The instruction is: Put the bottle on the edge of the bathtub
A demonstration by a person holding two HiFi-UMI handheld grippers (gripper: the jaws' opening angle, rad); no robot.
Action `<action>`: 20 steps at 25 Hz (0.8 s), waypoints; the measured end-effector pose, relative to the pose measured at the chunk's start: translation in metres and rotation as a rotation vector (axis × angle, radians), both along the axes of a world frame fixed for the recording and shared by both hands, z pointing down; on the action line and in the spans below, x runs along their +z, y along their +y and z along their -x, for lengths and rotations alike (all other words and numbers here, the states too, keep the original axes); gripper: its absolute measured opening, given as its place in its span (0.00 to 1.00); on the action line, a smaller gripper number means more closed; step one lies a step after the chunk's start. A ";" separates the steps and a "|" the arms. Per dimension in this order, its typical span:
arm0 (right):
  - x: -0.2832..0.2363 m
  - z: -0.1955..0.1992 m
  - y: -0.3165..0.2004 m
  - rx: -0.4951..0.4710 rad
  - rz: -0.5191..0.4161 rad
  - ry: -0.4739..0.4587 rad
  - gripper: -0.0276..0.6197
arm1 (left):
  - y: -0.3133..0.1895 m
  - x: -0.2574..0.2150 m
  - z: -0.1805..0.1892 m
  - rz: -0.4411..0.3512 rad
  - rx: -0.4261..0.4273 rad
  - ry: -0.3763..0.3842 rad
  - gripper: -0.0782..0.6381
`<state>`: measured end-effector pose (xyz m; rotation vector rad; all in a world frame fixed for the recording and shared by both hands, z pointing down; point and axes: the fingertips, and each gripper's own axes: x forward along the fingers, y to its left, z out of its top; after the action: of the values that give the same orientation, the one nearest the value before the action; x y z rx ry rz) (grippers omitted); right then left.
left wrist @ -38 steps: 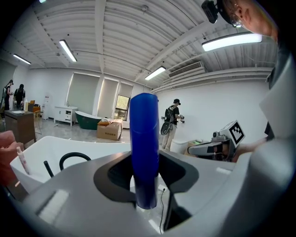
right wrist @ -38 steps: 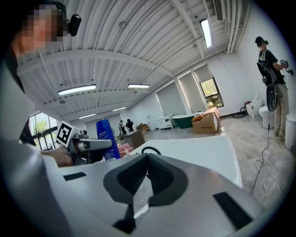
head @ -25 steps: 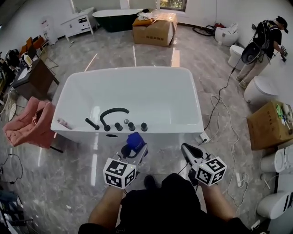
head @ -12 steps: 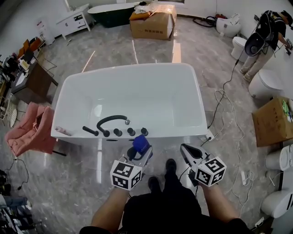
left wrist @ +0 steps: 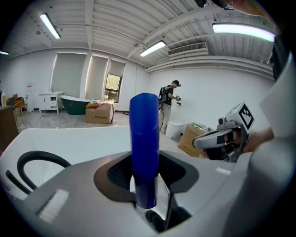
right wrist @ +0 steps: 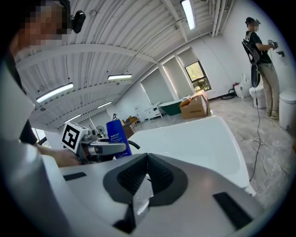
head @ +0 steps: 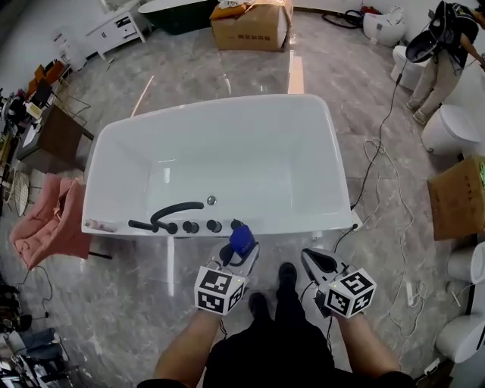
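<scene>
A blue bottle (head: 242, 239) stands upright between the jaws of my left gripper (head: 241, 251), which is shut on it. The bottle hangs just in front of the near rim of the white bathtub (head: 265, 225), beside the rim's black knobs (head: 214, 226). In the left gripper view the bottle (left wrist: 144, 148) fills the middle between the dark pads, with the tub behind it. My right gripper (head: 310, 258) hovers to the right of the bottle, shut and empty; its pads (right wrist: 134, 178) meet at the tip. From the right gripper view the bottle (right wrist: 114, 134) shows at the left.
A curved black faucet (head: 176, 212) and hand shower lie on the tub's near rim at the left. Cables (head: 379, 174) run over the floor to the tub's right. A pink chair (head: 45, 227) stands left, cardboard boxes (head: 254, 23) beyond, toilets (head: 447, 125) and a person (head: 443, 45) far right.
The tub has come nearer and lower in the head view. My left gripper has carried the bottle a little right, up to the tub's near rim. The right gripper kept its place.
</scene>
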<state>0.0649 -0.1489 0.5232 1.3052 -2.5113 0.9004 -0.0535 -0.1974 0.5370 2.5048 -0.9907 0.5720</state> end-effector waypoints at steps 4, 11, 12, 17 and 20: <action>0.022 -0.003 -0.006 -0.013 0.040 -0.010 0.06 | -0.014 0.022 -0.011 0.023 0.009 -0.019 0.33; 0.053 -0.005 -0.015 -0.060 0.081 -0.021 0.06 | -0.035 0.071 -0.035 0.068 0.004 -0.032 0.33; 0.055 -0.005 -0.016 -0.063 0.084 -0.022 0.06 | -0.038 0.078 -0.037 0.072 0.003 -0.038 0.33; 0.076 -0.018 -0.022 -0.054 0.118 -0.032 0.06 | -0.050 0.116 -0.055 0.097 0.017 -0.075 0.33; 0.088 -0.021 -0.025 -0.052 0.131 -0.038 0.06 | -0.057 0.137 -0.062 0.102 0.028 -0.099 0.33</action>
<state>0.0863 -0.1744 0.6115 1.1884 -2.4547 1.0677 0.0081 -0.2547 0.6744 2.4241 -0.9379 0.7429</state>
